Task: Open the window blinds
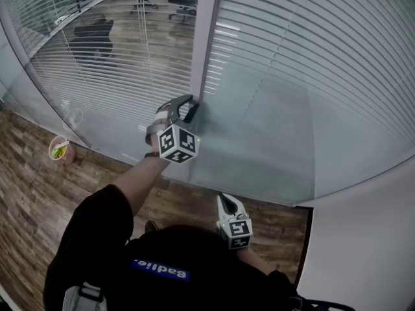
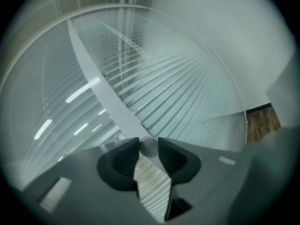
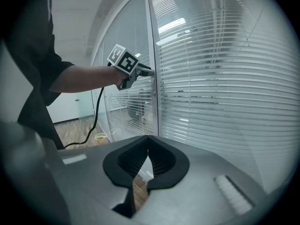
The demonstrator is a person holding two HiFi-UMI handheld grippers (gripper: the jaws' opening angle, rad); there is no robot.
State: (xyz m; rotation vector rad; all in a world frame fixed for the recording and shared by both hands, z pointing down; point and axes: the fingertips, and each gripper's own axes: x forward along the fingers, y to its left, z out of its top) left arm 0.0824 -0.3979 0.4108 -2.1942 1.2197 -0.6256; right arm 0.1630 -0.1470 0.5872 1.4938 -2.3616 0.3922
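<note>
Glass pane [image 1: 272, 141] and grey post [image 1: 206, 37] with 1 knob [image 2: 149, 146] straight ahead, white wall [image 1: 363, 238] right, open floor [image 1: 26, 173] left.

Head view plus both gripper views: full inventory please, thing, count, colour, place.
blinds: two panels, white slats, behind the glass on either side of the post
post: one, pale grey, upright between the panels
knob: one, grey, round, at the post, between the left gripper's jaws
chairs: several, dark, beyond the glass, upper left
bowl: one, pinkish with green inside, on the floor, left, near the glass
cable: one, black, hanging below the outstretched arm to the floor
floor: brown wood
wall: white, right
sleeve: black, left arm
left gripper: grey, closed on the knob
right gripper: grey, jaws together, empty, near the body
</note>
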